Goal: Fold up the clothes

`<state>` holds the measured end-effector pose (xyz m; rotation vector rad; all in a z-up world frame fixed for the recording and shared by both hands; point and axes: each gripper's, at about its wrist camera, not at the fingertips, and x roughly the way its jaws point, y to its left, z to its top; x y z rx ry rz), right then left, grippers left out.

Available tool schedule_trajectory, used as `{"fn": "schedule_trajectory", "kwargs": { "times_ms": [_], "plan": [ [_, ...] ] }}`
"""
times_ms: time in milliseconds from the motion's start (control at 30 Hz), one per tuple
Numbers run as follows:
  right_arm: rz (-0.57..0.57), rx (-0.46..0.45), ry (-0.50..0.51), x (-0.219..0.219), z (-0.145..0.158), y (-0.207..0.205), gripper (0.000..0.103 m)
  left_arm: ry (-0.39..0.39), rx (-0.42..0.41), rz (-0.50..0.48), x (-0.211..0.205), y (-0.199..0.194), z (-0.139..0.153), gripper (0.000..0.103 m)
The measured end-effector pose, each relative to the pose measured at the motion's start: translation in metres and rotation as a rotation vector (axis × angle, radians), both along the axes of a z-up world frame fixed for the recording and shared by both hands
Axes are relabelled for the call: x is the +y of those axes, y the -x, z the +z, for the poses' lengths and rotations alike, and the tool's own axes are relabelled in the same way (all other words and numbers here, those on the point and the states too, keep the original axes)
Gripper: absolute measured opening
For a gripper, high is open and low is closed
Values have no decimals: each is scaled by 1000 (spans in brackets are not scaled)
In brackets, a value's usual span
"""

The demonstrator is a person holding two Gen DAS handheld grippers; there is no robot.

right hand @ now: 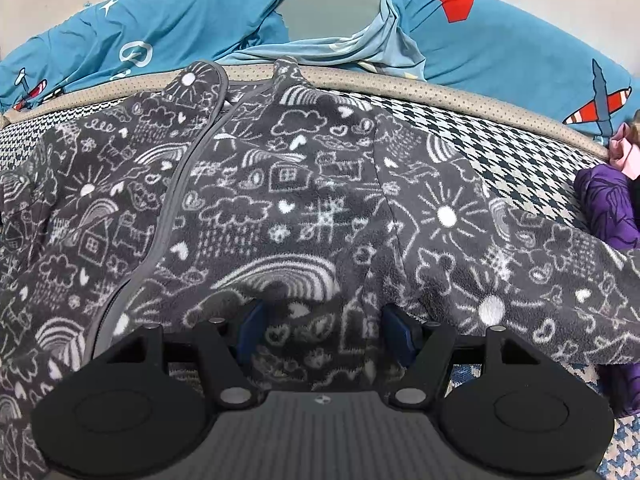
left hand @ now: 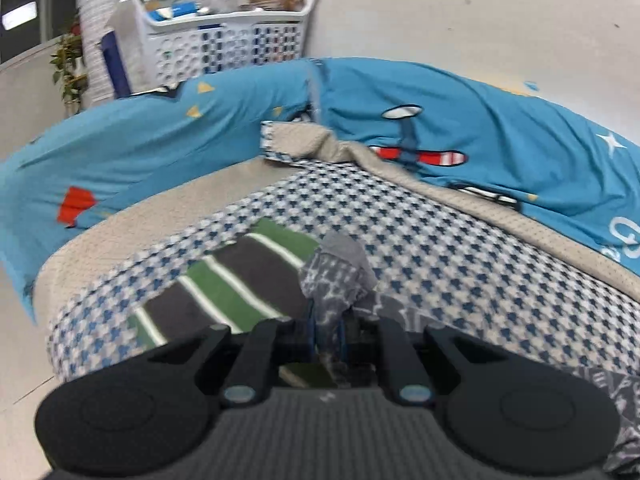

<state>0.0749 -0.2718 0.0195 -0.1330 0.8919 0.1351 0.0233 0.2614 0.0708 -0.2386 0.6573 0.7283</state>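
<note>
The grey fleece garment [right hand: 288, 216], printed with white doodles of suns, clouds and rainbows, lies spread front-up across the houndstooth blanket [right hand: 520, 168] on the bed, filling most of the right wrist view. Its zip edge runs from about 11 o'clock down to 7 o'clock, and one sleeve [right hand: 560, 280] trails out toward 3 o'clock.

The step in hand looks like the first fold, one part being carried over the body. In the left wrist view a bunched end of the same fleece [left hand: 336, 280] stands up from the left gripper [left hand: 326, 340]. Its jaws are together, clamped on that cloth, and the blurred surroundings suggest the hand is on the move. The right gripper [right hand: 320, 328] sits low over the middle of the garment with its jaws apart. Fleece lies between the blue pads [right hand: 394, 330], but they do not press on it.

Next, I judge, the lifted end should be laid flat across the body and let go, while the right gripper pins or smooths the cloth so it does not drag.

Beyond, at 9 o'clock of the left view, lies a green, grey and white striped garment [left hand: 224, 284]. A purple garment [right hand: 604, 208] lies at 3 o'clock of the right view. A blue printed cover [left hand: 480, 120] rings the bed, and a white laundry basket [left hand: 228, 46] stands at 11 o'clock.
</note>
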Motion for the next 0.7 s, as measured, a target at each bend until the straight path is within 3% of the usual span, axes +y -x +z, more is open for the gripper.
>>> {"fn": "schedule_trajectory", "kwargs": {
  "times_ms": [167, 367, 467, 533, 600, 700],
  "plan": [
    [0, -6, 6, 1, -1, 0, 65, -19, 16, 51, 12, 16, 2, 9],
    [-2, -10, 14, 2, -2, 0, 66, 5, 158, 96, 28, 15, -20, 9],
    [-2, -10, 16, 3, -2, 0, 66, 0, 218, 127, 33, 15, -29, 24],
    [-5, -10, 16, 3, -2, 1, 66, -18, 214, 185, 35, 18, -25, 52],
    [-3, -10, 16, 3, -2, 0, 66, -23, 187, 251, 40, 25, -19, 52],
    [2, -11, 17, 2, -2, -1, 66, 37, 142, 304, 50, 34, -13, 52]
  ]
}}
